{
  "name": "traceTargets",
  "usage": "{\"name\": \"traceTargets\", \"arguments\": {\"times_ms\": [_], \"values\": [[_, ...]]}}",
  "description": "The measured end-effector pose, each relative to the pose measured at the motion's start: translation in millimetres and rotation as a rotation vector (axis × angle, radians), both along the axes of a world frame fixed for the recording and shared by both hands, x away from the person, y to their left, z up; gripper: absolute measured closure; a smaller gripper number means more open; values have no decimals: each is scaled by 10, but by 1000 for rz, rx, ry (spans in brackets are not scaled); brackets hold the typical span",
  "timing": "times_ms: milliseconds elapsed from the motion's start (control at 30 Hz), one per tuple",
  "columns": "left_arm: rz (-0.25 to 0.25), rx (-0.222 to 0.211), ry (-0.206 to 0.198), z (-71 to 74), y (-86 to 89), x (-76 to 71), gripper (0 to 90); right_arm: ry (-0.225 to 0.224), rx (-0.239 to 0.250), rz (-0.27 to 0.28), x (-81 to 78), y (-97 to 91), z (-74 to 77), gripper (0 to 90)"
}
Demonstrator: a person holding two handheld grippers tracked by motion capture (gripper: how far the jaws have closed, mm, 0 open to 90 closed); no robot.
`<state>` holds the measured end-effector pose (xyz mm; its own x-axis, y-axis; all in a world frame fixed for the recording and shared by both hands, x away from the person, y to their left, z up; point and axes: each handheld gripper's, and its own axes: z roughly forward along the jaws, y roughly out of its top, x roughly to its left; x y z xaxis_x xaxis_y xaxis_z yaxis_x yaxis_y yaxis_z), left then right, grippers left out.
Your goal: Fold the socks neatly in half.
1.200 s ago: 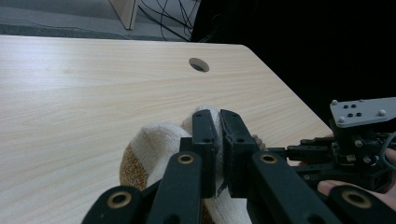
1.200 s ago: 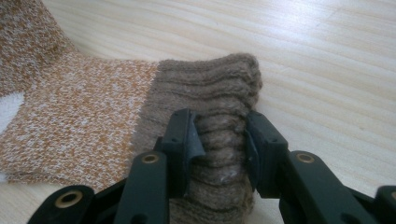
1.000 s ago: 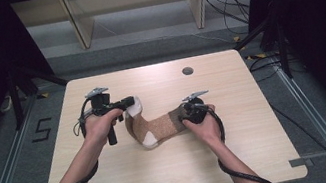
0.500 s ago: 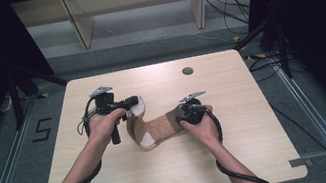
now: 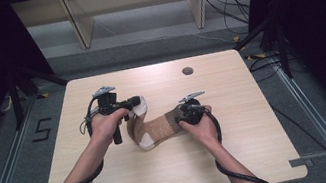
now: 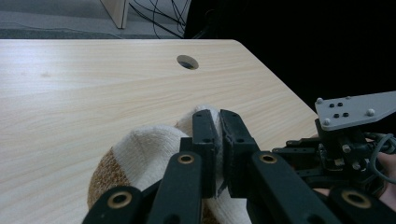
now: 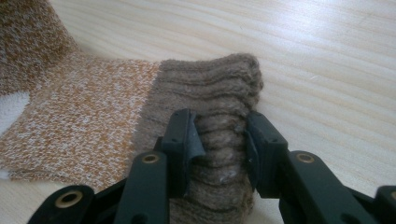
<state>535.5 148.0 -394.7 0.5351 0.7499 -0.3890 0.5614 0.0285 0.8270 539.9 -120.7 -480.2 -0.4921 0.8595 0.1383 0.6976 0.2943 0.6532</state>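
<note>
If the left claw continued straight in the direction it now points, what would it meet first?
The left claw, shut on the sock's white toe, points along the bare table. The way looks free up to the round hole near the far edge, though depth is unclear.

Seeing one sock (image 5: 157, 128) lying mid-table, bent in curve. Body showing speckled orange-brown knit, toe (image 6: 154, 144) and heel patch (image 5: 145, 140) showing cream, ribbed cuff (image 7: 219, 98) showing grey-brown. Toe end lifting off wood; cuff end bunching, resting flat.
</note>
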Motion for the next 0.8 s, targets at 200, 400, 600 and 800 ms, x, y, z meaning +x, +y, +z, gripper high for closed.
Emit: {"name": "traceTargets", "arguments": {"times_ms": [200,400,600,800], "values": [[-7,7,0,3,-63,-8,852,-10,0,7,1,21,-6,650],[-14,10,-1,-5,-124,-5,852,-5,4,5,-3,52,-6,650],[-20,13,-2,-6,-153,-1,852,-4,6,7,-5,72,-6,650],[-23,16,-1,-11,-182,-1,852,-1,5,11,-8,100,-4,650]]}}
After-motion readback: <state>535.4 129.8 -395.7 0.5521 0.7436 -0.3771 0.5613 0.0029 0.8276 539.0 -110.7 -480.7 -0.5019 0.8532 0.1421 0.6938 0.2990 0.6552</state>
